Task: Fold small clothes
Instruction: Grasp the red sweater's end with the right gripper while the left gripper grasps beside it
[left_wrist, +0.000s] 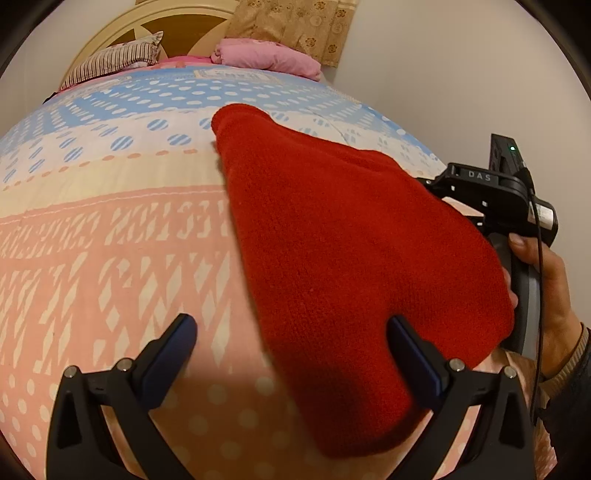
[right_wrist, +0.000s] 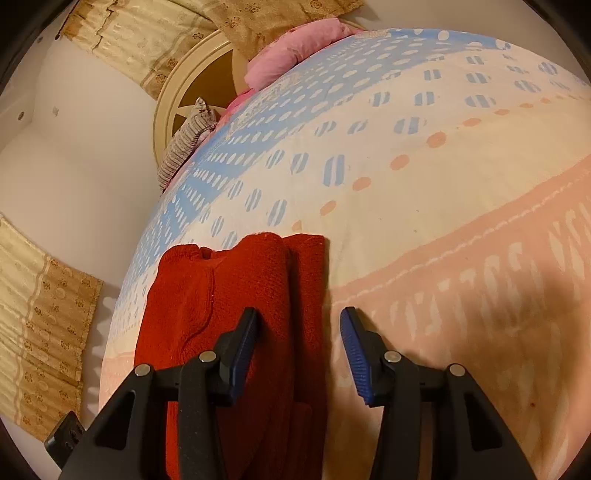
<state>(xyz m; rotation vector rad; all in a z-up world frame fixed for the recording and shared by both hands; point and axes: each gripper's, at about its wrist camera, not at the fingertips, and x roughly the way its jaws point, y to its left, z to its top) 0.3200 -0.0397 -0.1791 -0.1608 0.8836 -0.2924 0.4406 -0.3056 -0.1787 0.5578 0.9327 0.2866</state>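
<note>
On the bed (left_wrist: 110, 229), whose cover is banded in pink, cream and blue with dots and dashes, lies a small red knitted garment (left_wrist: 332, 229), already partly folded into a long, narrow shape. From the left wrist view it runs from about 5 o'clock near the camera up toward 12 o'clock, its far end narrowing toward the headboard (left_wrist: 122, 26) and the pink bedding (left_wrist: 266, 55) piled there; from the right wrist view the same piece runs from 6 o'clock up toward 12, with a lengthwise fold ridge showing and a rounded neckline-like opening at its far left. So its long axis lies roughly along the bed, far end toward the pillows. The left tongs (left_wrist: 291, 332) are spread wide and hold nothing, the right-hand finger resting at or just over the garment's near edge, the other over bare cover. The right tongs (right_wrist: 299, 332) are likewise wide and empty, one finger above the knit, the other over the pink cover just beside its straight edge. The person's right hand (left_wrist: 543, 280) grips its tool at 3 o'clock in the left view. My judgement: the lengthwise fold looks done, and a crosswise fold comes next. That would call for closing on the near end and carrying it toward the far end.
</note>
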